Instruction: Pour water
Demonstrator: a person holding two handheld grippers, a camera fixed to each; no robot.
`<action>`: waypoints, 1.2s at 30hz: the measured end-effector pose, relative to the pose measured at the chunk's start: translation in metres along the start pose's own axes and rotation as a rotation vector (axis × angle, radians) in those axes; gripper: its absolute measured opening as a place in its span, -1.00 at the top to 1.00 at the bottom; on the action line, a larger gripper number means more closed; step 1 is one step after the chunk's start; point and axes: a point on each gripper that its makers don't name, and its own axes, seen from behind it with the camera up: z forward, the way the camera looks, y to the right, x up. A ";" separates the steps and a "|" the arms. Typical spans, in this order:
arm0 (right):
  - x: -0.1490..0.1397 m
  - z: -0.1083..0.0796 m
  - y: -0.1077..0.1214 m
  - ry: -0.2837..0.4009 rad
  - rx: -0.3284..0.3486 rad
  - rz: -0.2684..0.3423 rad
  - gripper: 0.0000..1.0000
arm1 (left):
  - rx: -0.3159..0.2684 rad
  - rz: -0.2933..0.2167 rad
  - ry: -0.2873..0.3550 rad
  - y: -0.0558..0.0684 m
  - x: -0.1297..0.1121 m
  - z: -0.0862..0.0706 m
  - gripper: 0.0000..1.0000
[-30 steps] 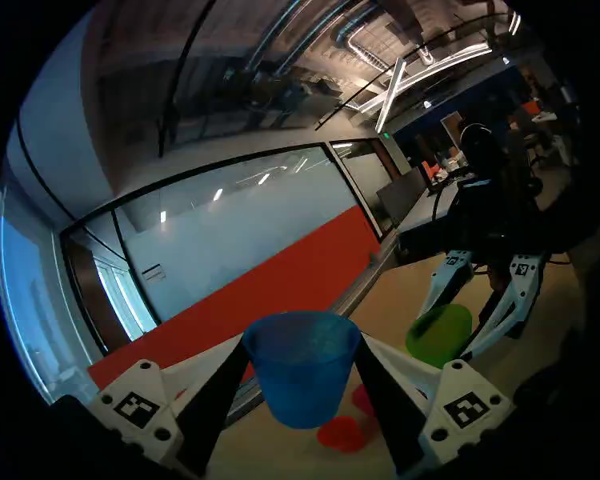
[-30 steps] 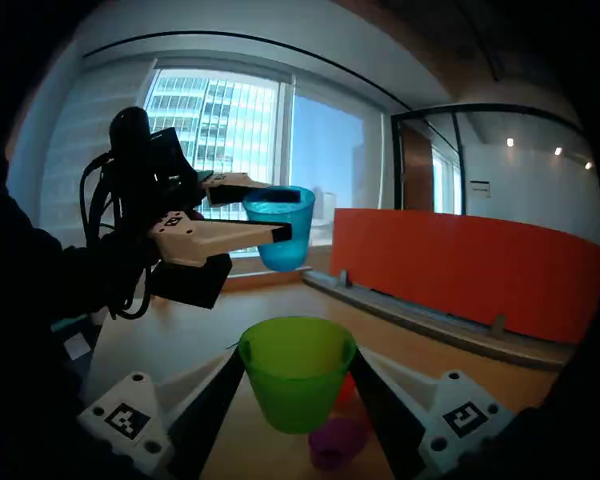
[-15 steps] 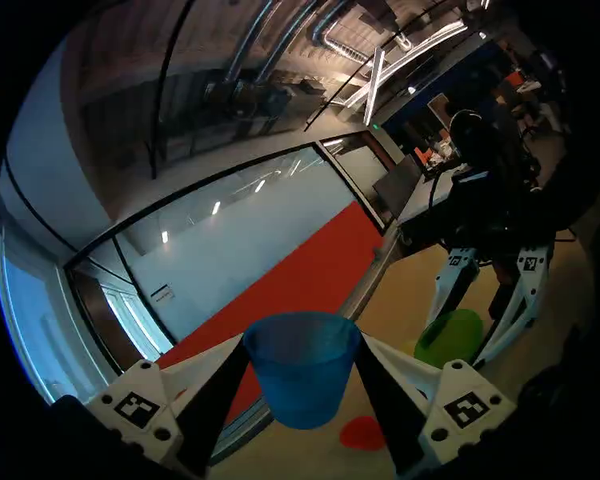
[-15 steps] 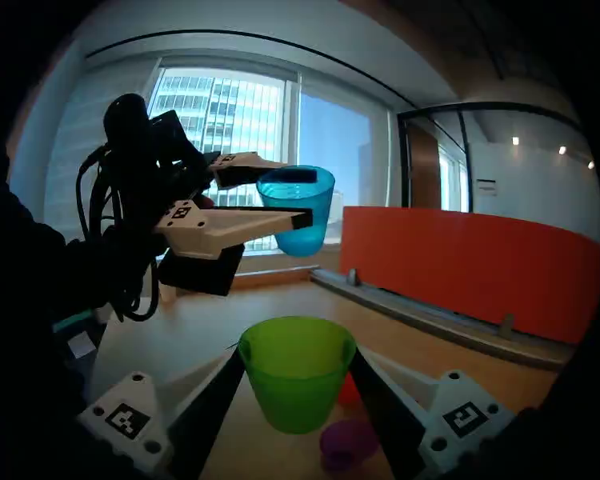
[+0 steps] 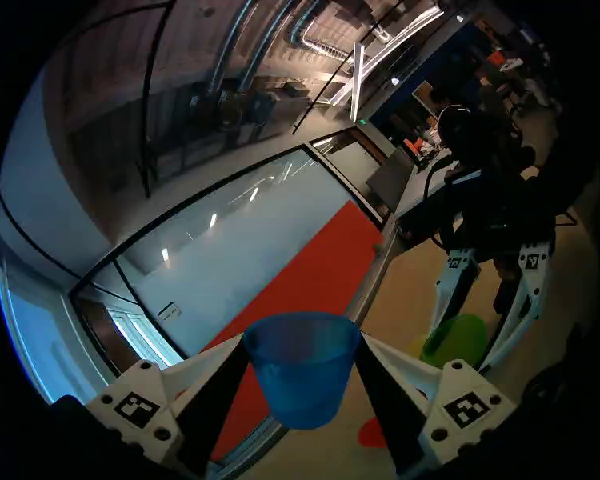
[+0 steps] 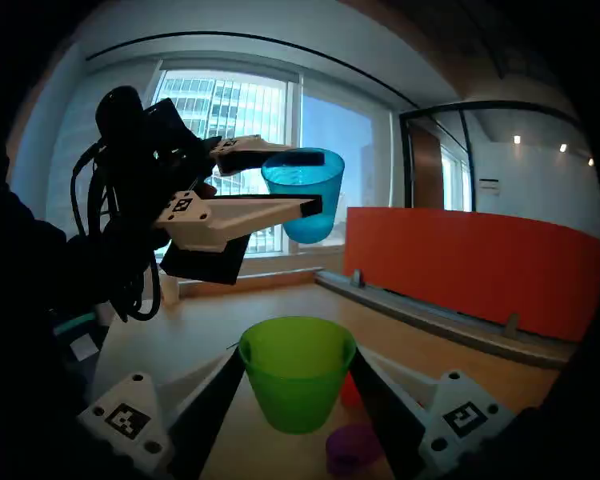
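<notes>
Left tool (image 5: 302,354) pinches blue cup (image 5: 302,384); right tool (image 6: 297,362) pinches green cup (image 6: 296,388) over wooden table (image 6: 180,328). In right gripper view: blue cup at 12 o'clock, window (image 6: 220,104) at 11, orange panel (image 6: 476,272) at 3.

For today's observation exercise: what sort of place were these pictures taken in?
Probably a modern office: a glass-walled room, exposed ceiling ducts, and a large window facing a high-rise.
</notes>
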 end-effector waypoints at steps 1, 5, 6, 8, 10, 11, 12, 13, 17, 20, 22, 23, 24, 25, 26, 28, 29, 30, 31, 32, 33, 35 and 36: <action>0.000 0.000 0.000 0.000 0.000 0.000 -0.84 | 0.000 0.006 0.001 0.000 0.001 0.000 -0.76; 0.001 0.002 0.001 -0.001 0.000 0.000 -0.83 | 0.003 0.036 0.005 -0.002 0.004 0.000 -0.76; 0.001 0.002 0.001 -0.001 0.000 0.000 -0.83 | 0.004 0.044 0.006 -0.002 0.005 0.000 -0.75; 0.001 0.003 0.002 0.000 0.000 0.000 -0.83 | 0.005 0.057 0.006 -0.002 0.006 0.000 -0.75; 0.001 0.003 0.002 0.000 0.001 0.000 -0.83 | 0.004 0.066 0.006 -0.002 0.007 0.000 -0.75; 0.001 0.004 0.002 -0.001 0.001 0.000 -0.83 | 0.004 0.068 0.005 -0.001 0.007 0.000 -0.76; 0.001 0.004 0.002 -0.001 0.002 0.000 -0.83 | 0.003 0.071 0.005 -0.001 0.007 0.000 -0.75; 0.001 0.004 0.002 -0.001 0.003 0.000 -0.83 | 0.003 0.075 0.006 -0.001 0.008 0.000 -0.75; 0.001 0.006 0.001 -0.002 0.005 0.000 -0.83 | 0.003 0.098 0.008 -0.001 0.009 0.000 -0.76; 0.001 0.007 0.000 -0.002 0.006 -0.001 -0.83 | 0.003 0.116 0.011 -0.001 0.010 0.001 -0.76; 0.001 0.008 0.000 -0.003 0.006 -0.001 -0.83 | 0.003 0.126 0.012 -0.001 0.011 0.002 -0.76; 0.001 0.008 0.000 -0.003 0.007 -0.001 -0.83 | 0.002 0.130 0.012 -0.001 0.011 0.002 -0.76; 0.001 0.008 0.000 -0.004 0.007 -0.001 -0.83 | 0.002 0.133 0.012 0.000 0.011 0.002 -0.75; 0.001 0.008 0.001 -0.004 0.007 -0.001 -0.83 | 0.002 0.137 0.012 0.000 0.011 0.003 -0.75; 0.001 0.009 0.001 -0.004 0.007 -0.001 -0.83 | 0.001 0.140 0.013 0.000 0.012 0.003 -0.75; 0.001 0.009 0.002 -0.004 0.006 -0.001 -0.83 | 0.001 0.147 0.014 -0.001 0.013 0.003 -0.76; 0.001 0.010 0.002 -0.004 0.006 -0.001 -0.83 | 0.001 0.152 0.015 -0.001 0.013 0.003 -0.76; 0.001 0.010 0.002 -0.004 0.006 -0.001 -0.83 | 0.002 0.157 0.016 -0.001 0.014 0.004 -0.76; 0.002 0.010 0.003 -0.004 0.007 0.000 -0.83 | 0.002 0.161 0.015 -0.001 0.014 0.004 -0.75; 0.002 0.010 0.003 -0.004 0.007 0.000 -0.83 | 0.003 0.166 0.014 -0.001 0.013 0.004 -0.76; 0.002 0.010 0.004 -0.003 0.007 0.000 -0.83 | 0.004 0.171 0.013 -0.001 0.013 0.005 -0.76; 0.003 0.011 0.004 -0.002 0.008 0.001 -0.83 | 0.002 0.179 0.015 -0.001 0.014 0.006 -0.76; 0.003 0.011 0.004 -0.002 0.008 0.001 -0.83 | 0.002 0.183 0.015 -0.001 0.015 0.006 -0.76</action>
